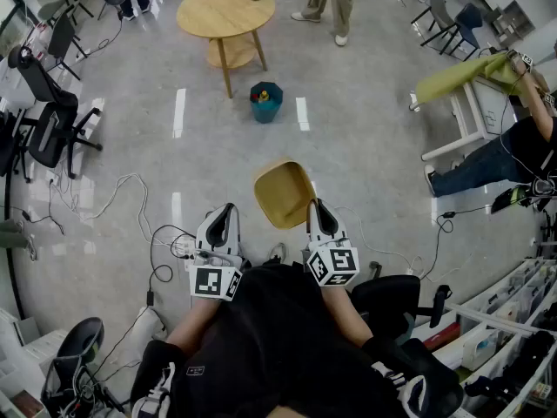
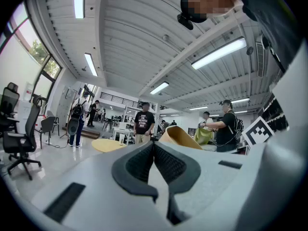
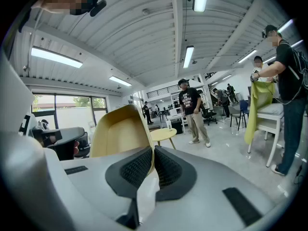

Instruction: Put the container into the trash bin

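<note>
Container [image 3: 120, 134] gripped by right gripper [image 3: 153, 152]; left gripper [image 2: 154, 147] jaws closed; only head view shows bin [image 1: 265, 101].

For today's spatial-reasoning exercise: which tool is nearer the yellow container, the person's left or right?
Right. The right tool grips the rim of the yellow container; the left tool, shut and empty, sits apart from it on its other side.
</note>
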Available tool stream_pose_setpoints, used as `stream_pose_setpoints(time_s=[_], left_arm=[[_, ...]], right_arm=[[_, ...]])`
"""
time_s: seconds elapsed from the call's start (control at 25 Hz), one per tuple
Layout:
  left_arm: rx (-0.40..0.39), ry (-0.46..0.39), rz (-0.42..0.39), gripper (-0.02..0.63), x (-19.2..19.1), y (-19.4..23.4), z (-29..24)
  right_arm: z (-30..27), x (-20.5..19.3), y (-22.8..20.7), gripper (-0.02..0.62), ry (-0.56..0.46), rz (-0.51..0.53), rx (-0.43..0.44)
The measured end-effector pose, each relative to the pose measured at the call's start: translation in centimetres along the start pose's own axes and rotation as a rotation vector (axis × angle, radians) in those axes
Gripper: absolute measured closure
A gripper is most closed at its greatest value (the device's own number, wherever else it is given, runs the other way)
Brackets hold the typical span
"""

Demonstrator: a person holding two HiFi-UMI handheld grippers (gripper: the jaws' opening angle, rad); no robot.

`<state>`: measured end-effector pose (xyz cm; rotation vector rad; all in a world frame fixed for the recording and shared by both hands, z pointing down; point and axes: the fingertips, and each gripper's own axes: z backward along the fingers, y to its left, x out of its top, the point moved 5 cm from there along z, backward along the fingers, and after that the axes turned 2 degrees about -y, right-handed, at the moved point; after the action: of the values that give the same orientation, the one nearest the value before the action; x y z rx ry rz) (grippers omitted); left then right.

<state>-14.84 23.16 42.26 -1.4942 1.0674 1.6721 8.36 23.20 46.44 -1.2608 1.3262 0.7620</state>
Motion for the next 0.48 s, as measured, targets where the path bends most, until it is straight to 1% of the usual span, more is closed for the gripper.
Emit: stream_pose_setpoints(time_s=[0.48], left_arm=[[0.001,0.004,0.001,0.597,-0.4,-1.6,-0.3]], right_arm=[[0.6,0.2,-1.0,0.555,-0.006,0.001,0.015]])
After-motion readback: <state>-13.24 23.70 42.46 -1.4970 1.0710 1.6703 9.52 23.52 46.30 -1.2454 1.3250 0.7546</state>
